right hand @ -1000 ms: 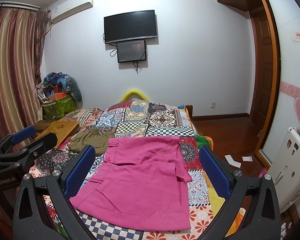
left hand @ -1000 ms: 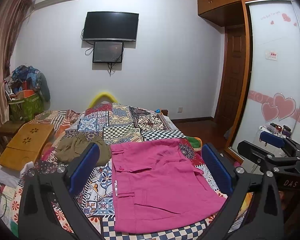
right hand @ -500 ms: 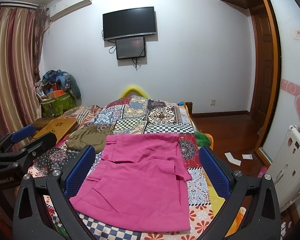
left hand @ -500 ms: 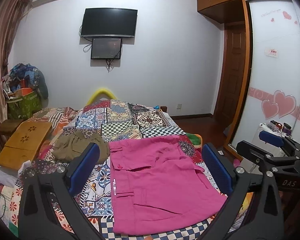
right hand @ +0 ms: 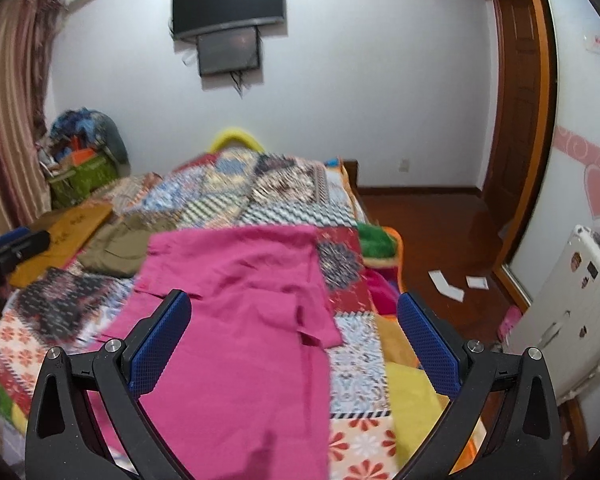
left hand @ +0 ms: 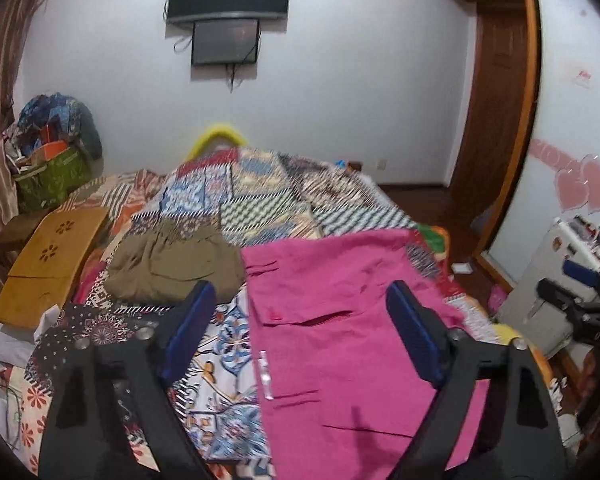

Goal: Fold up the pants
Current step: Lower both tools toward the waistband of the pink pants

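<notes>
Pink pants (left hand: 340, 340) lie spread flat on a patchwork quilt (left hand: 260, 200), waistband toward the far wall. My left gripper (left hand: 300, 296) hovers over their left half with its jaws closing; the cloth lies below them and the blue pads (left hand: 188, 328) do not press on it. My right gripper (right hand: 294, 300) hangs wide open above the pants' (right hand: 236, 320) right side, holding nothing. Each gripper also shows at the edge of the other's view: the right gripper (left hand: 576, 300) and the left gripper (right hand: 12, 246).
An olive garment (left hand: 172, 264) lies left of the pants. A wooden lap table (left hand: 52, 256) and a green bag (left hand: 48, 180) sit further left. Right of the bed are a wood floor with papers (right hand: 446, 286), a white appliance (right hand: 572, 300) and a door (right hand: 516, 92).
Both grippers have moved forward and down toward the pants, which now fill more of each view. The left gripper's jaws stand narrower than before.
</notes>
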`<state>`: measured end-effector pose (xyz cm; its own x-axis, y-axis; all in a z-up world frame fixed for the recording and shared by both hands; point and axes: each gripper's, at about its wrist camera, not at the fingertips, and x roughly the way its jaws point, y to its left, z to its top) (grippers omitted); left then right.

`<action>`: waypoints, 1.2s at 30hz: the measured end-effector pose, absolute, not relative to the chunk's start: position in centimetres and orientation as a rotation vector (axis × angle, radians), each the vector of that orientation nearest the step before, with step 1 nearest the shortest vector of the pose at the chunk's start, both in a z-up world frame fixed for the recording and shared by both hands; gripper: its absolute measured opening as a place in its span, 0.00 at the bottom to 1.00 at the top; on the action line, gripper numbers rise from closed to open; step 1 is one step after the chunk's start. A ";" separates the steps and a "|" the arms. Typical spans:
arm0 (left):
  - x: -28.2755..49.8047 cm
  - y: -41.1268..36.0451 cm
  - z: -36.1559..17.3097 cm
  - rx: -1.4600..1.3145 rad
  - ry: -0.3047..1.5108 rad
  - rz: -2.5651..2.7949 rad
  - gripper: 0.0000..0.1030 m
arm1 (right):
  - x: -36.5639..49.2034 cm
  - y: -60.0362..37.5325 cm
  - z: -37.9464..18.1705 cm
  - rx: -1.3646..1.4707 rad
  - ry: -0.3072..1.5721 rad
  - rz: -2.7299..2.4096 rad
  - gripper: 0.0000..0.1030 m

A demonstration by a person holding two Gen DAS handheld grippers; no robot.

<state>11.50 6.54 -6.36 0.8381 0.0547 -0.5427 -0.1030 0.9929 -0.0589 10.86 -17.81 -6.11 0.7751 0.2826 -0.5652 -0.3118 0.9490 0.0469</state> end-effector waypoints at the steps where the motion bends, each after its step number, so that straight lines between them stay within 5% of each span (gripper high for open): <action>1: 12.2 6.9 -6.9 -0.081 0.585 0.091 0.79 | 11.3 -17.9 -6.3 -0.049 0.619 0.322 0.95; 13: 20.9 9.9 -13.9 -0.086 0.786 0.060 0.44 | 18.8 -16.3 -12.5 -0.021 0.855 0.447 0.53; 19: 22.0 7.8 -17.8 -0.054 0.901 -0.017 0.43 | 21.0 -15.0 -15.7 -0.001 0.975 0.514 0.46; 26: 21.6 6.2 -19.9 -0.013 0.963 -0.063 0.43 | 20.8 -15.1 -16.5 0.093 1.045 0.597 0.13; 36: 20.3 5.9 -20.8 0.006 1.017 -0.069 0.46 | 16.8 -15.5 -16.1 -0.006 1.033 0.612 0.08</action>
